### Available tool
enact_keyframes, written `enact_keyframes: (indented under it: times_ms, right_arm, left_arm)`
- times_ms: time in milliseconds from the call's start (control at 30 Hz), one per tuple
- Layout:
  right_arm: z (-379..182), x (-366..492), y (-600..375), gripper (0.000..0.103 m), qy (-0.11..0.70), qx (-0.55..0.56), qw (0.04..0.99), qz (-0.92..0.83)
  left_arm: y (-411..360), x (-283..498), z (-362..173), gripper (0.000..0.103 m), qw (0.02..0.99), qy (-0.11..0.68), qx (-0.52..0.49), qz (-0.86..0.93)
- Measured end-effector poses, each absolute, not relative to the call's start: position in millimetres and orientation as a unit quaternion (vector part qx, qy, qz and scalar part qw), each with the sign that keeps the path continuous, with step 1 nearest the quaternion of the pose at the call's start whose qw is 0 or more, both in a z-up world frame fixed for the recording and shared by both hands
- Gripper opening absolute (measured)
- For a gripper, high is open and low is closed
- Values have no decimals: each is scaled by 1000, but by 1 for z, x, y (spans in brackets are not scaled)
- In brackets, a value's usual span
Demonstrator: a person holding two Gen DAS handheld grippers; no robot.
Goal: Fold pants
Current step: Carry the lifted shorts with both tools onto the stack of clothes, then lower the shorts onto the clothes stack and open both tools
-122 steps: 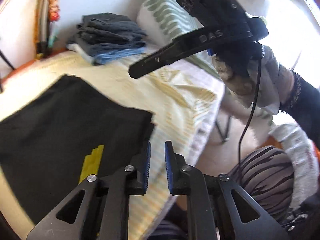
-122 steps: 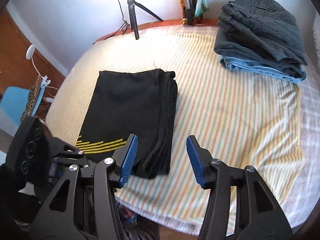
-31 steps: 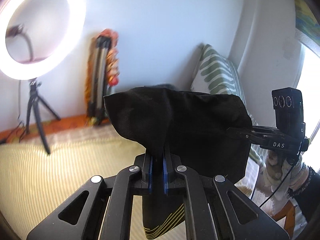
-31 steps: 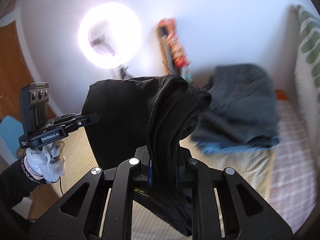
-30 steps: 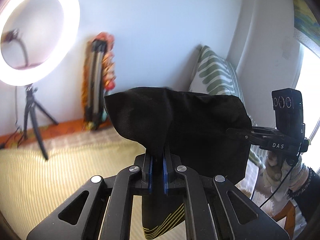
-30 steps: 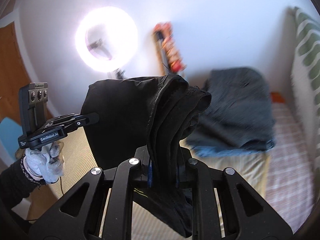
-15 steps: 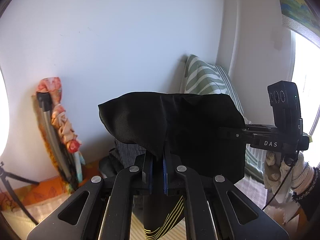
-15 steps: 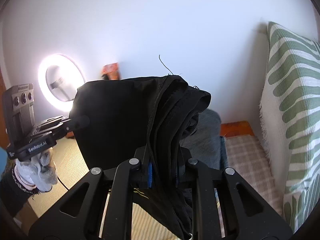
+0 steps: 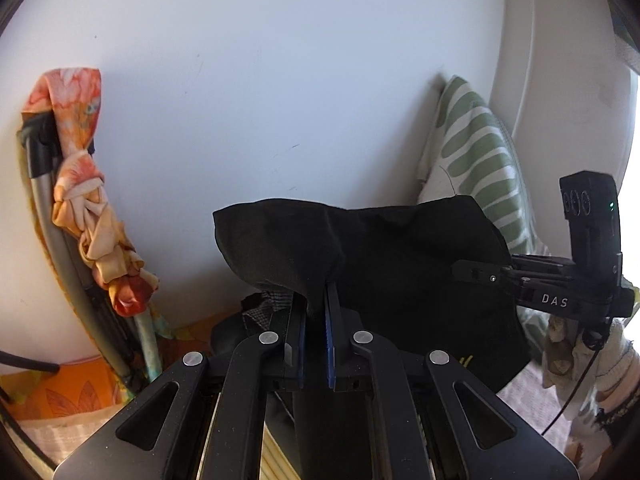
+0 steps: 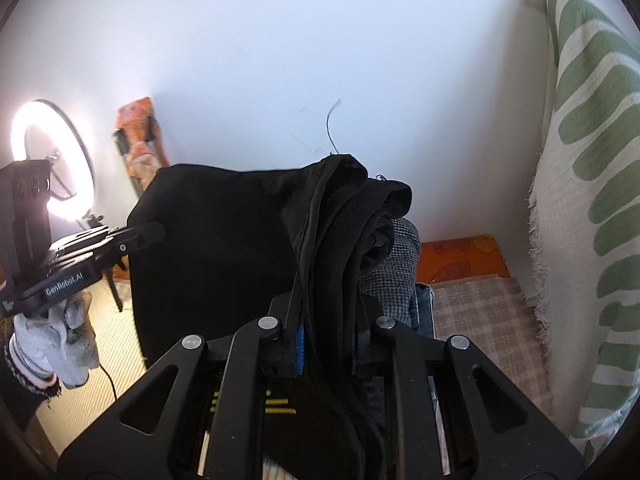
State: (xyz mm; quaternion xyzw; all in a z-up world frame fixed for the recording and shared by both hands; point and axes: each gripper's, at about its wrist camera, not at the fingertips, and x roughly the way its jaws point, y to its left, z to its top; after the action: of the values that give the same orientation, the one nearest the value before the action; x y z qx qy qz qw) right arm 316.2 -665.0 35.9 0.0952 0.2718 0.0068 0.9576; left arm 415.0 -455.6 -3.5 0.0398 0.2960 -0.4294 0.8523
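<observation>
From the left wrist view, I saw my left gripper (image 9: 315, 320) clamped tight on one edge of the folded black pants (image 9: 400, 264), which hung in the air between both tools. Behind them stood a plain white wall (image 9: 260, 80). On the left a folded metal stand (image 9: 80, 292) wrapped in an orange floral cloth (image 9: 92, 208) leaned against that wall. A green-striped cushion (image 9: 476, 152) stood upright in the corner on the right, and below it I could make out a strip of pale checked bed cover (image 9: 528, 392). My right gripper (image 9: 464, 270) reached in from the right, a gloved hand (image 9: 568, 344) under it.

From the right wrist view, my right gripper (image 10: 326, 316) was closed on the thick bunched edge of the pants (image 10: 224, 248). Just behind them lay a stack of folded clothes (image 10: 396, 264) on the checked cover (image 10: 480, 312). The striped cushion (image 10: 592, 200) filled the right side. A lit ring light (image 10: 52, 160) stood far left, beside the left gripper (image 10: 152, 234) and its gloved hand (image 10: 60, 340).
</observation>
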Motion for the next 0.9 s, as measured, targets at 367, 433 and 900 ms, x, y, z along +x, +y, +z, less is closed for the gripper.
enact_keyframes:
  times_ms: [367,433,900]
  right_arm:
    - [14,347,-668,64,303,60,945,-102]
    - [15,345,-668,75,301,52,945,-118]
    - [41,303,-639,83,285,37,949,-132]
  left_arm:
    - [-474,434,-19,14,871,296,66,-387]
    - [-476,435,-17,30,873,293,69,-384]
    - [-446,399,9,60,875,289,77,-381]
